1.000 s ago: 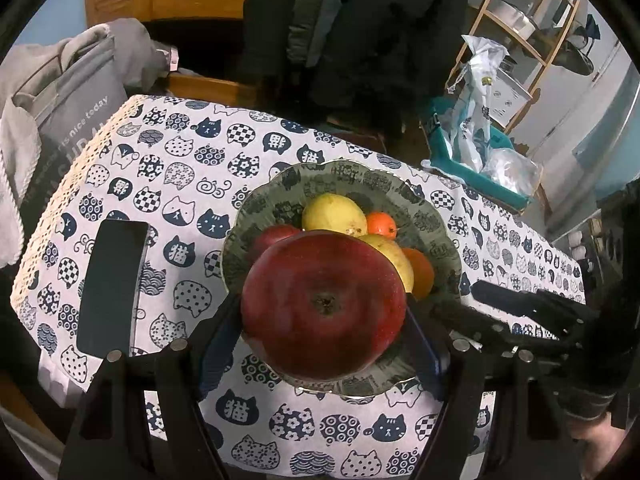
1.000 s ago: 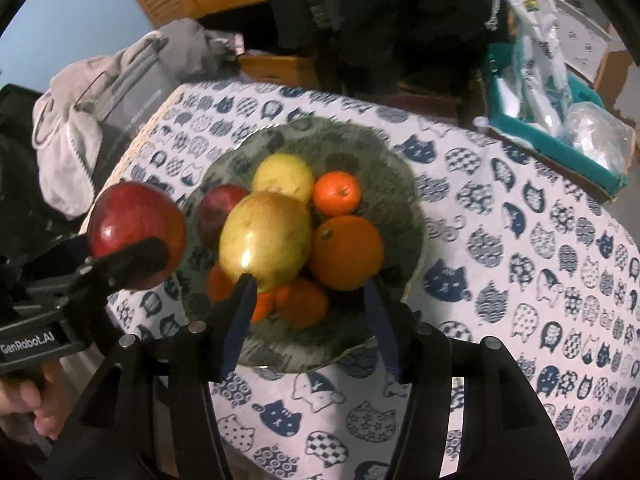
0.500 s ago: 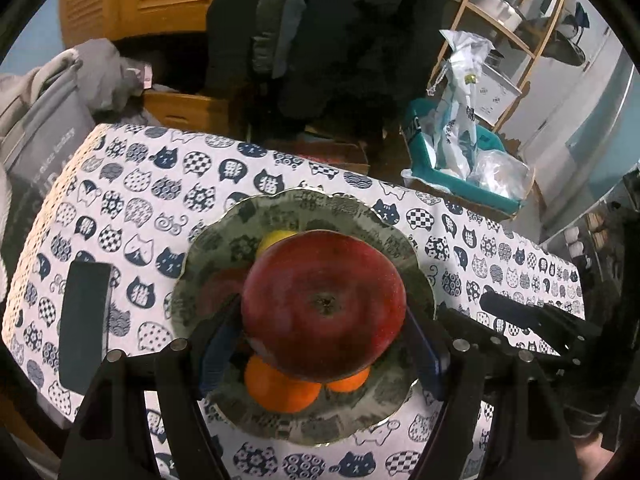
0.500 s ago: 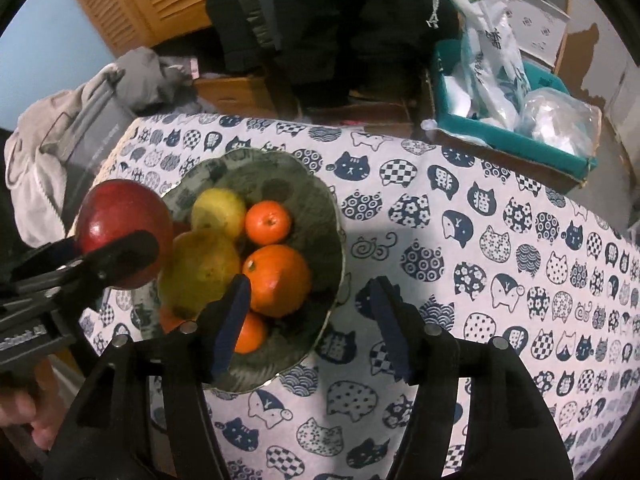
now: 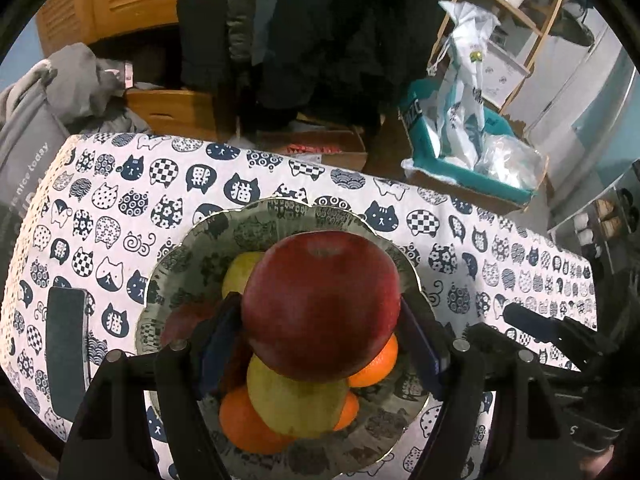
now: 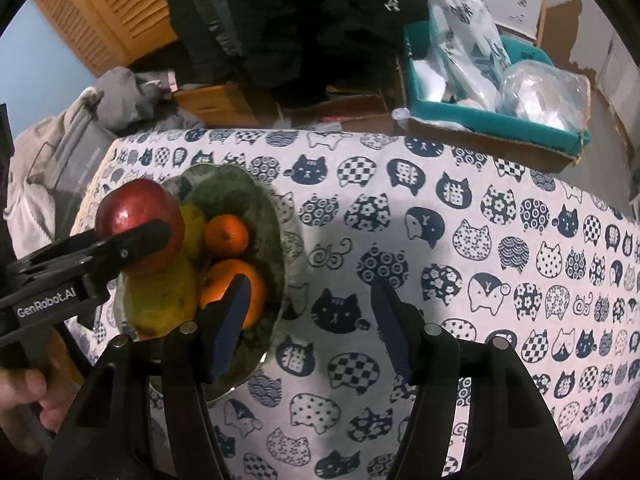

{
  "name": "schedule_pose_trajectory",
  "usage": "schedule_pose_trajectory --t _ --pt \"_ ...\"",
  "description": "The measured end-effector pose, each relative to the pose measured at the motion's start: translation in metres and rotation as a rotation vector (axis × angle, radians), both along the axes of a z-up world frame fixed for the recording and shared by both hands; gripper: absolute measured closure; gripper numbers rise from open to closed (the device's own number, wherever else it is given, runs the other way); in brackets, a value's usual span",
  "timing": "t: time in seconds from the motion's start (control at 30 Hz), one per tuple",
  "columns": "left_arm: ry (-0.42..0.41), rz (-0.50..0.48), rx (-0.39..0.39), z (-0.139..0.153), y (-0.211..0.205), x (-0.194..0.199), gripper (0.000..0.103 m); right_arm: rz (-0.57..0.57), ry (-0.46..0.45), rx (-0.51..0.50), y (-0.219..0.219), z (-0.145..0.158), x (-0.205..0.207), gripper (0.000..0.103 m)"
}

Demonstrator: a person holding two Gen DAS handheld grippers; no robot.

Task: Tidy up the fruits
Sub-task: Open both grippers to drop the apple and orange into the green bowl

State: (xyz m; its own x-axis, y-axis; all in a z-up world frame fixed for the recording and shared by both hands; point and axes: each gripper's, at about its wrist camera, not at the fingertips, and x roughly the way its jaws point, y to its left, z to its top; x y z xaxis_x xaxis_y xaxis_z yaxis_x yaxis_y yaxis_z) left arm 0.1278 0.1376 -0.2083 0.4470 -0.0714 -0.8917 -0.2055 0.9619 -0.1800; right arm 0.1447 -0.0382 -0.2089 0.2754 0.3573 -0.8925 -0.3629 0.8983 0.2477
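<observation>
My left gripper (image 5: 320, 324) is shut on a big red apple (image 5: 320, 304) and holds it just above the fruit in a patterned green bowl (image 5: 192, 256). The bowl holds a yellow pear (image 5: 296, 404), oranges (image 5: 244, 424) and another red fruit (image 5: 180, 320). In the right wrist view the apple (image 6: 136, 216) sits in the left gripper (image 6: 132, 236) over the bowl (image 6: 276, 224), beside a small orange (image 6: 227, 234). My right gripper (image 6: 310, 320) is open and empty, to the right of the bowl, above the cat-print tablecloth (image 6: 480, 260).
A dark flat phone-like object (image 5: 66, 352) lies on the cloth left of the bowl. Grey clothes (image 5: 48, 96) hang off the table's left end. A teal box of plastic bags (image 6: 500, 92) and dark coats stand beyond the far edge.
My left gripper carried the apple forward over the middle of the bowl. My right gripper drew back and to the right, off the bowl and over bare cloth.
</observation>
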Motion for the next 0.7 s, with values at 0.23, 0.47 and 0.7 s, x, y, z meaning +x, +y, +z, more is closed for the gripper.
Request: schedule_pose_trajectory --t 0.23,0.47,0.7 --pt "0.025 -0.001 -0.002 -0.009 -0.001 0.009 0.025 -0.019 0.014 0.006 -0.002 -0.007 0.010 0.040" --pt "0.056 0.002 -0.021 -0.018 0.000 0.011 0.025 -0.018 0.012 0.005 -0.002 -0.007 0.014 0.039" --pt "0.056 -0.007 -0.010 -0.014 -0.001 0.001 0.023 -0.029 0.005 -0.004 -0.007 -0.004 0.012 0.039"
